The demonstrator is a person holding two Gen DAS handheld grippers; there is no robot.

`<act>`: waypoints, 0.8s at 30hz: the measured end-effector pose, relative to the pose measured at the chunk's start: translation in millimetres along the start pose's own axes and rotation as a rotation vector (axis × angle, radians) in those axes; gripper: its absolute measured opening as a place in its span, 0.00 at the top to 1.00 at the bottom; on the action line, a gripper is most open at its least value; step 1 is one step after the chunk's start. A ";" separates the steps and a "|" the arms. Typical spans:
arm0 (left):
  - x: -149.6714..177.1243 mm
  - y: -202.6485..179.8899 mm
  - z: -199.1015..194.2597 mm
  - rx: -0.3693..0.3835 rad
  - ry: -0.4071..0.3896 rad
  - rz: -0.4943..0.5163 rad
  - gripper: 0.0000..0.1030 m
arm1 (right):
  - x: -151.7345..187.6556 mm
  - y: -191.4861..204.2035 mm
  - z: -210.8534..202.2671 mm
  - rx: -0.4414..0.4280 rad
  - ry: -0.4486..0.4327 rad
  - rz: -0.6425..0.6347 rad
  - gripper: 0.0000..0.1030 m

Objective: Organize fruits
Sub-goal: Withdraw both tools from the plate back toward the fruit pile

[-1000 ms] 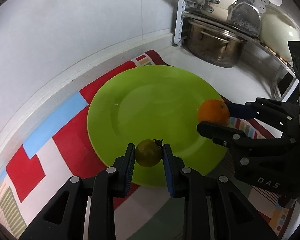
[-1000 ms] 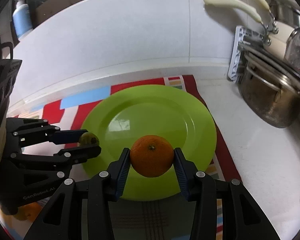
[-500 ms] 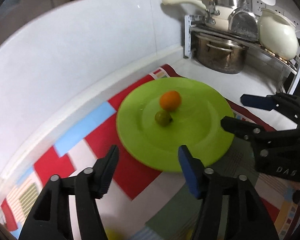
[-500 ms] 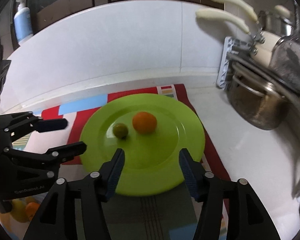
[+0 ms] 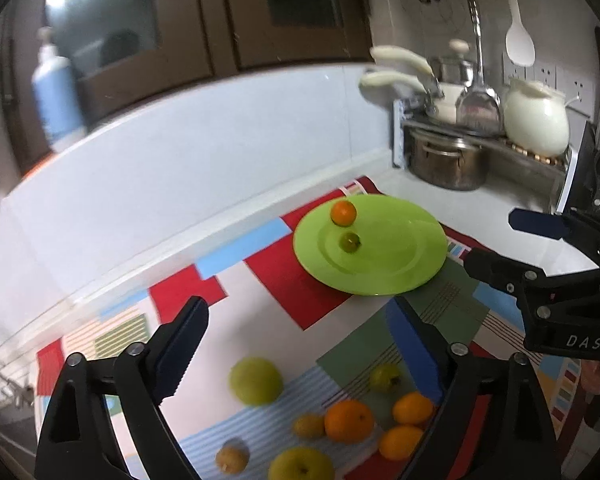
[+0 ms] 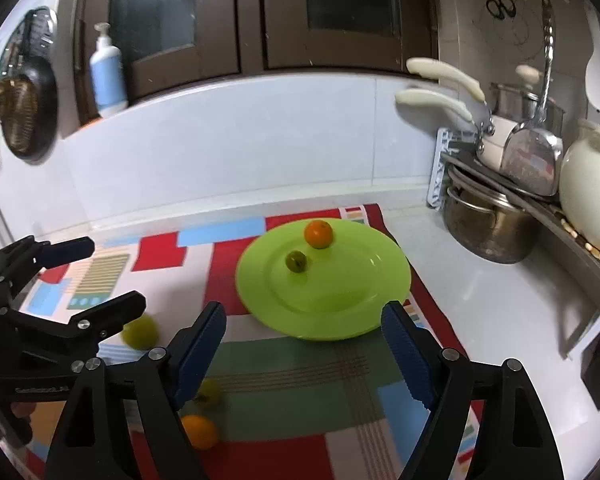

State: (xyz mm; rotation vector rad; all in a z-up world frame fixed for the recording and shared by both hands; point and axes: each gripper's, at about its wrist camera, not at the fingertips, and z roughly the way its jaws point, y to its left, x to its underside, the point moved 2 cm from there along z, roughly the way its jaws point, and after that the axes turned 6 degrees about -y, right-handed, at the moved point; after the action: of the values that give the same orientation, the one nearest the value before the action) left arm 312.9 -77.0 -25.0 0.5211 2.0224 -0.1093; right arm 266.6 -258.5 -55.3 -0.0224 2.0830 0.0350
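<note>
1. Left wrist view: both tongs are spread and widening. The left gripper [image 5: 300, 344] has nothing between its black, blue-padded fingers [image 5: 184, 332]; they frame only the patterned cloth. The right gripper [image 5: 512, 240] reaches in from the right edge, also empty, its body cut off by the frame.
2. Same view, far centre: a round lime-green plate [image 5: 396, 256] lies flat on the red, white, blue and green patchwork mat [image 5: 260, 320]. It carries two fruits: one small orange tangerine [image 5: 343, 213] near its far-left rim and one small dark-green round fruit [image 5: 349, 242] just nearer. Both are round, so neither shows a long axis.
3. Same view, near edge: loose fruit on the mat counts eight: three orange ones [image 5: 349, 420], two large yellow-green apples [image 5: 255, 380], three small yellowish ones [image 5: 385, 377]. All are blurred; the nearest apple is cut off at the bottom.
4. Right wrist view: the right gripper [image 6: 304, 348] stands empty with jaws opening, the plate's [image 6: 340, 300] near rim between its finger tips. The left gripper [image 6: 96, 276] shows at the left, also empty.
5. Same view: the tangerine [image 6: 318, 233] and the green fruit [image 6: 296, 261] sit on the plate's far-left part. Three loose fruits show near left, partly hidden behind the fingers and blurred.
</note>
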 end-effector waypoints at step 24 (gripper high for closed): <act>65.0 29.9 -112.8 -0.094 -0.055 -0.017 0.00 | 34.8 83.3 -88.4 -0.026 -0.078 -0.088 0.17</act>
State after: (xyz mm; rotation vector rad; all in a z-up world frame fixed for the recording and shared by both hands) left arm 206.3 3.4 -20.9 0.4374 1.9686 -0.0384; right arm 169.9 -178.4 -41.0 -0.1273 2.0015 0.0093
